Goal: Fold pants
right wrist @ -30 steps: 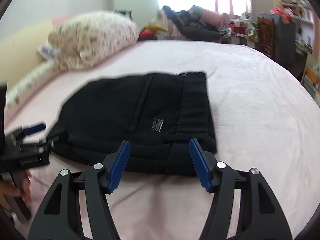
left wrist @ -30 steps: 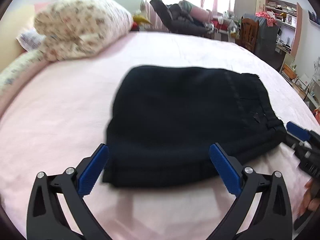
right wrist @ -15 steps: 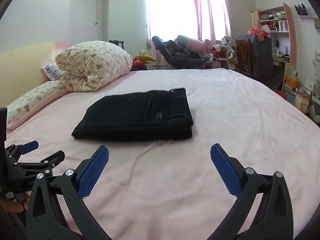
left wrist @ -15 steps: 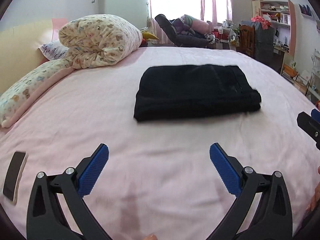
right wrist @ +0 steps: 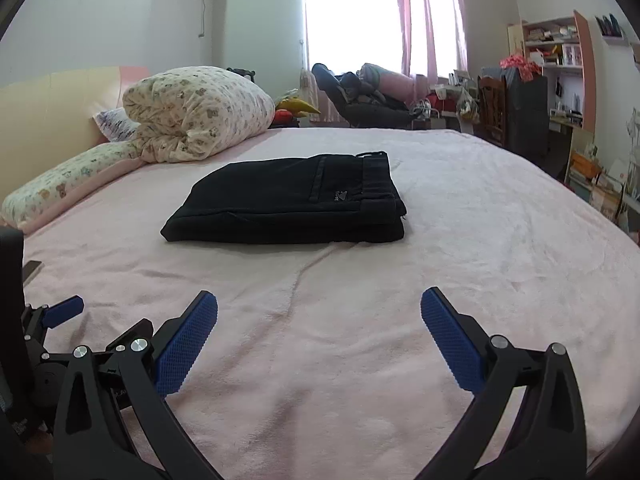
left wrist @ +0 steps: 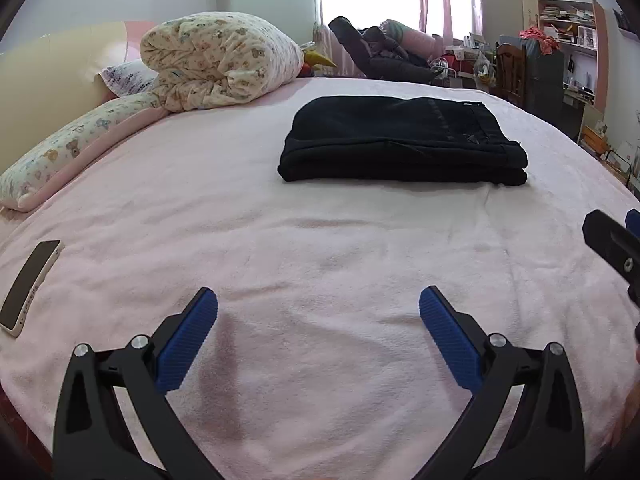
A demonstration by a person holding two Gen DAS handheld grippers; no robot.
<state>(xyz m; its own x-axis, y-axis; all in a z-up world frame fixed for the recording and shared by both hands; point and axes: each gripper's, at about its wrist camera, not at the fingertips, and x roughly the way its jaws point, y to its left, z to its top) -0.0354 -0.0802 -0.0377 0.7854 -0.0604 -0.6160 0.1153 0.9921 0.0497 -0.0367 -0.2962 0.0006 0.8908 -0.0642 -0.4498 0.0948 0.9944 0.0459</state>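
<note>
Pants: black, folded into a compact stack, lay mid-bed on pink blanket. My left gripper and right gripper hovered low over the blanket, well short, jaws spread wide, empty. Phone lay left.

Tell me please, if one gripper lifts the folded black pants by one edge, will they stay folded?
Probably not. The pants are soft cloth in loose stacked layers, so they would likely droop and unfold. They look thick, so perhaps a little heavy for one pinch. On the fuzzy pink blanket they would likely drag, not slide.
</note>
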